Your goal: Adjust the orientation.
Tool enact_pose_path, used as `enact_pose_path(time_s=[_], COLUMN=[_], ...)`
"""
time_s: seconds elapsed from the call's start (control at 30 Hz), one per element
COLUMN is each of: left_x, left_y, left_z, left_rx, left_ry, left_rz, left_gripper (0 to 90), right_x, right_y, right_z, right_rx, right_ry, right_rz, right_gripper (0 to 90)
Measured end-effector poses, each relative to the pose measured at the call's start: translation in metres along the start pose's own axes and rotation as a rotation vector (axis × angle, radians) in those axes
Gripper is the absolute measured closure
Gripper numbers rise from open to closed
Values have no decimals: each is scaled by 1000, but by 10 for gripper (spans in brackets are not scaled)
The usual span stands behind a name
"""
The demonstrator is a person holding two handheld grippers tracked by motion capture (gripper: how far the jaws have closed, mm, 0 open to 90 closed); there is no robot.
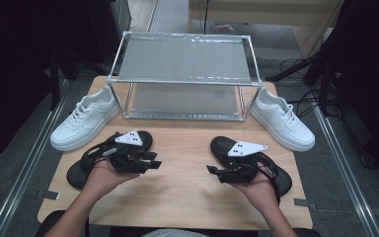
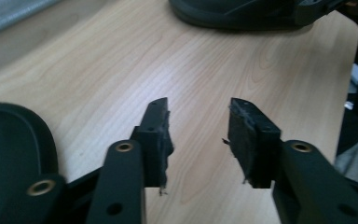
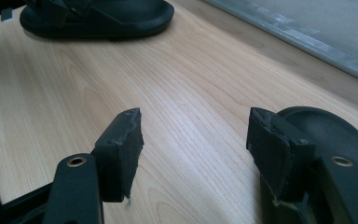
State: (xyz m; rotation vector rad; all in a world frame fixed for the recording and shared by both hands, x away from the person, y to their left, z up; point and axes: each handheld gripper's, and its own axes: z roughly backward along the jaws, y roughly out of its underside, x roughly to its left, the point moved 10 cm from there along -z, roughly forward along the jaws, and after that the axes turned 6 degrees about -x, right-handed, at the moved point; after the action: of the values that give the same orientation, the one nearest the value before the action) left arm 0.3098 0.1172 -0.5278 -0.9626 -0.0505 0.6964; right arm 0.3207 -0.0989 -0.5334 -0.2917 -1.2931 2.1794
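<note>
Two black sandals lie on the wooden table (image 1: 182,163): the left sandal (image 1: 81,170) under my left hand, the right sandal (image 1: 222,145) under my right hand. My left gripper (image 1: 154,164) hovers over the left sandal's toe end, pointing right, jaws open and empty (image 2: 198,135). The left sandal's edge (image 2: 14,144) sits at the left of the left gripper view, the right sandal (image 2: 233,14) far across. My right gripper (image 1: 210,169) points left, open and empty (image 3: 193,140), with the right sandal's sole (image 3: 335,135) beside its right jaw.
A metal-framed two-tier shoe rack (image 1: 185,74) stands at the table's back middle. A white sneaker (image 1: 84,118) lies left of it, another white sneaker (image 1: 281,118) right of it. Bare wood spans between the grippers. Cables lie on the floor at the right.
</note>
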Motion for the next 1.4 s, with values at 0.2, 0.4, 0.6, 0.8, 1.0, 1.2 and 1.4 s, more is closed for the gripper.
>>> enact_pose_path(time_s=[0.2,0.4,0.6,0.8,1.0,1.2,1.4], left_x=[0,10,17,30,48,66,78], left_y=[3,12,10,14,18,23,32], left_z=[3,7,18,36,53,78,102], left_rx=[4,31,4,-5,-23,-61,-81], left_ry=[37,19,-12,-85,-157,-207,-253], left_rz=[14,26,7,14,55,85,88], left_gripper=[723,776,792,803,898,900,900], right_x=[2,5,12,17,19,19,18], right_y=[-3,-4,0,-6,-3,-5,-6], right_z=[-5,-11,-16,-20,-24,-24,-24], right_rx=[3,13,43,21,45,35,32], right_ry=[-20,-31,-47,-64,-82,-87,-83], right_rz=[-6,12,32,51,58,57,59], right_gripper=[389,391,402,406,406,408,409])
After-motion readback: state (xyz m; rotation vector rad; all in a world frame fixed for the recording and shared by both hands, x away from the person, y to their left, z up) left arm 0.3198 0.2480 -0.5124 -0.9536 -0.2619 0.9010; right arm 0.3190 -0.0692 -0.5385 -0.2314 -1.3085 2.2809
